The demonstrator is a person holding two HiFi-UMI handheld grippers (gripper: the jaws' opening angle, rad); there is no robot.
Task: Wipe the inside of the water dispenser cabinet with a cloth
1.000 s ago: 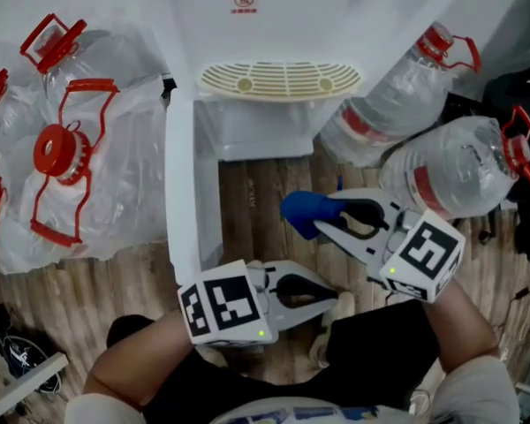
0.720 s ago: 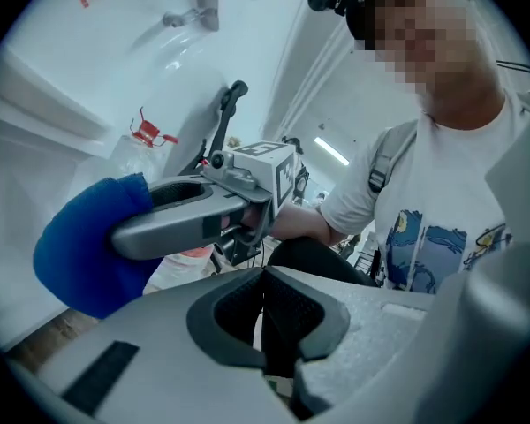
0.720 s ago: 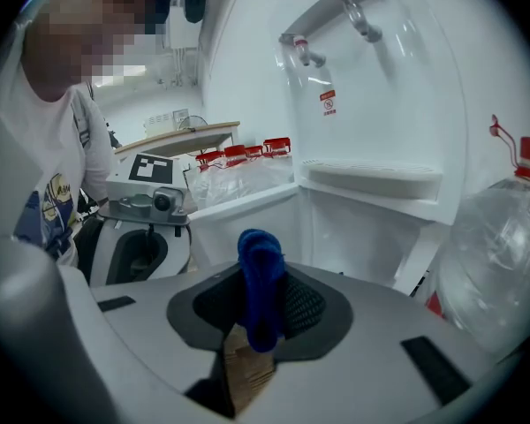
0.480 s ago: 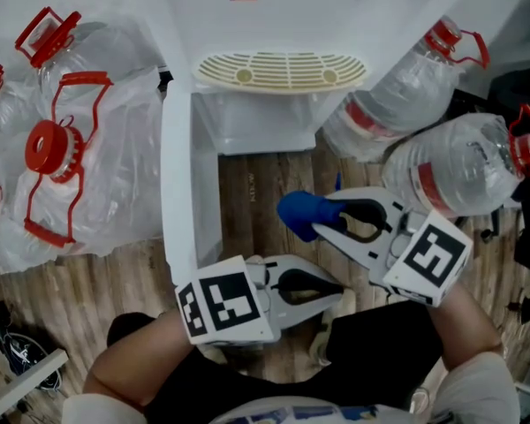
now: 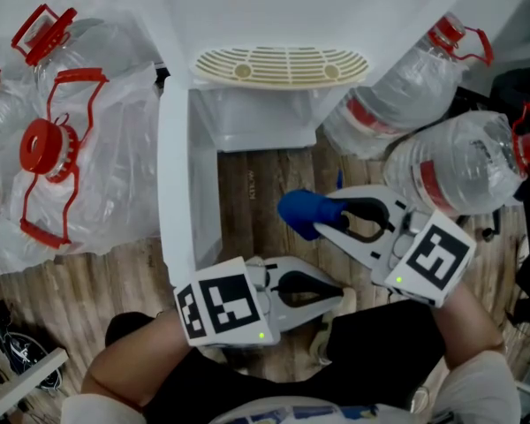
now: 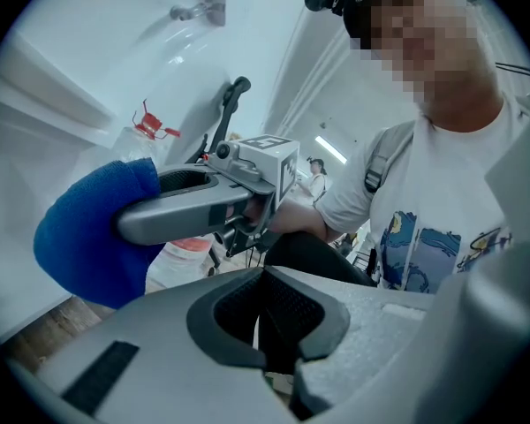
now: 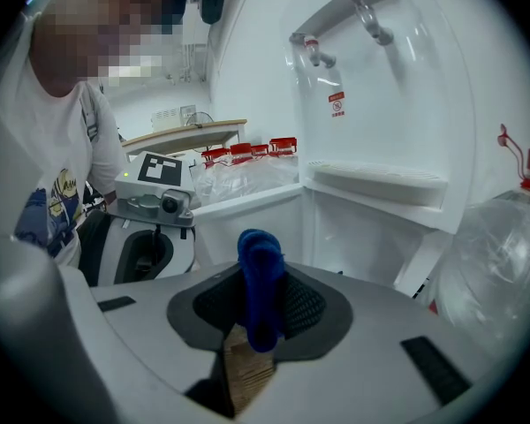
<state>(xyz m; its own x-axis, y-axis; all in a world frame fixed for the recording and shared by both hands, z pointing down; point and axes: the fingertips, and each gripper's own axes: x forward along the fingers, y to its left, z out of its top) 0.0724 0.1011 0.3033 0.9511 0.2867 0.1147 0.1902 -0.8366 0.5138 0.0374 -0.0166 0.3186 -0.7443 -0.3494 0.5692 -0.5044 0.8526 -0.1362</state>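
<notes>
Nearest of all, in the head view, the person's two forearms reach forward, each hand holding a gripper out in front of the open water dispenser cabinet point(image 5: 256, 122). The left gripper point(image 5: 338, 298) sits nearest the person and farthest from the cabinet, below the lower end of the cabinet door point(image 5: 181, 175); the left gripper view shows its jaws drawn together to a thin slit with nothing between them. Just beyond it and closer to the cabinet, the right gripper point(image 5: 322, 217) has its jaws clamped on a blue cloth point(image 5: 302, 212). In the right gripper view the cloth point(image 7: 261, 272) stands up as a folded wad pinched between the two dark pads. From the left gripper view the same cloth point(image 6: 93, 232) bulges out as a rounded blue lump past the right gripper's tips. It hangs over the wooden floor point(image 5: 256, 188) in front of the cabinet mouth, apart from the cabinet's walls and not inside it. The door stands swung open on the cabinet's left side, and the white interior is in view beyond it. Right above the cabinet opening sits the beige slotted drip tray point(image 5: 281, 64), and the white dispenser body point(image 5: 274, 7) rises beyond that. To the right of the cabinet lie two large clear water bottles point(image 5: 464, 170) with red handles, tipped on their sides. To its left, clear plastic wrap point(image 5: 115, 166) covers more bottles with red caps and handles.
</notes>
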